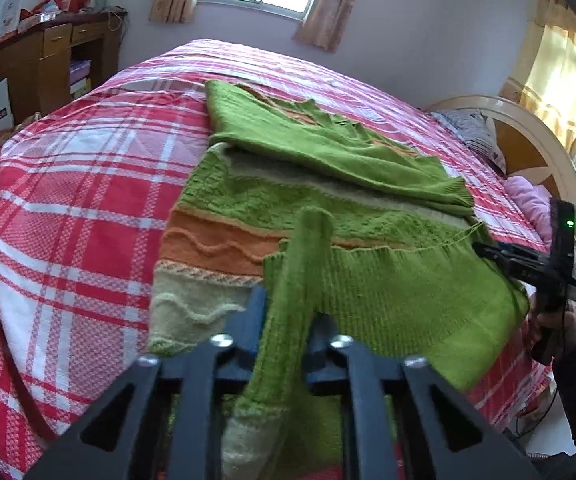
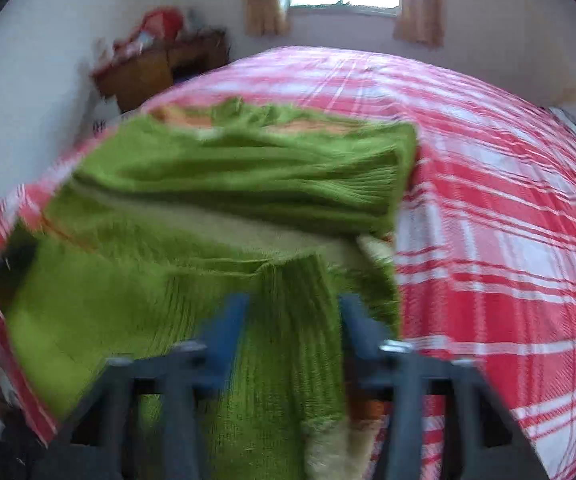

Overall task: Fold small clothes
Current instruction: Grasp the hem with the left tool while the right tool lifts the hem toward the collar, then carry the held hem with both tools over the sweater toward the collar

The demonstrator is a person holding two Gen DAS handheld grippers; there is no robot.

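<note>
The green knitted sweater [image 1: 327,200] lay partly folded on the red plaid bedspread [image 1: 68,200]. The left gripper [image 1: 286,320] angled down over the near edge, its jaws pinched on a green sleeve [image 1: 307,260]. The right gripper [image 2: 291,320], also tilted down, had knit between its blue fingers [image 2: 228,328]; blur hid whether they pressed it

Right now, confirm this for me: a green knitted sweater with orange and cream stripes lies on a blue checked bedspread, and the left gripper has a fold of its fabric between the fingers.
Not quite. The bedspread is red and white checked, not blue, as the left wrist view shows. The rest stands: the green knitted sweater with orange and cream stripes lies on it, and the left gripper has a fold of fabric between its fingers.
</note>
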